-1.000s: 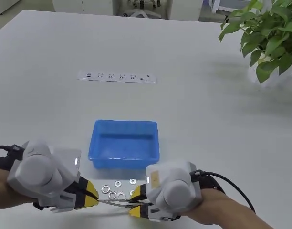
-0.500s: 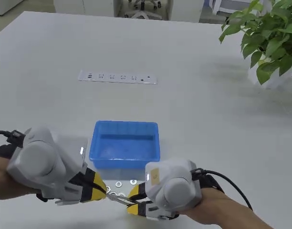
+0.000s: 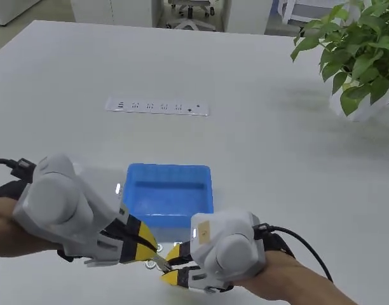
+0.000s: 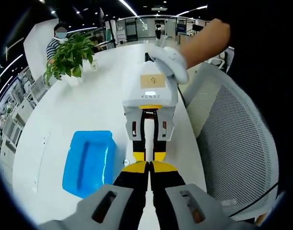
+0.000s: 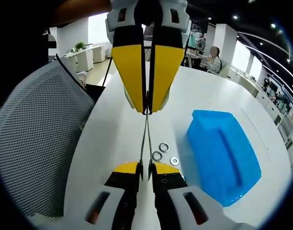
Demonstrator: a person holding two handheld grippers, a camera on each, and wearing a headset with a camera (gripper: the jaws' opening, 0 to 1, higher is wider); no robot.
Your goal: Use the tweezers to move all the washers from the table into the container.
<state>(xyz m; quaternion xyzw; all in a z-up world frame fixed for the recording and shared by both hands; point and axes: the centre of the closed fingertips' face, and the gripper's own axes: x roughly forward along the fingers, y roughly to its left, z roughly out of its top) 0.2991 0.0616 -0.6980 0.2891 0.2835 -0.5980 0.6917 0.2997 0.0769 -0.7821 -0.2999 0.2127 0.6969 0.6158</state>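
Note:
Thin metal tweezers (image 3: 160, 261) span the short gap between my two grippers, which face each other tip to tip. My left gripper (image 3: 150, 246) is shut on one end, its yellow jaws (image 4: 149, 165) pressed together. My right gripper (image 3: 171, 265) is shut on the other end (image 5: 146, 170), and the tweezers (image 5: 147, 139) run up from it to the left gripper (image 5: 147, 109). Three washers (image 5: 164, 146) lie on the table just right of the tweezers, between them and the blue container (image 5: 223, 153). The container (image 3: 169, 194) sits just beyond the grippers with nothing showing inside.
A white power strip (image 3: 157, 107) lies further back on the white table. A potted plant (image 3: 356, 44) stands at the far right. A mesh chair (image 4: 232, 134) is at the table's near edge. People sit in the background.
My left gripper has moved right and forward towards the right gripper, so the gap between them has shrunk and the tweezers now slant. Most of the washers are now covered by the grippers.

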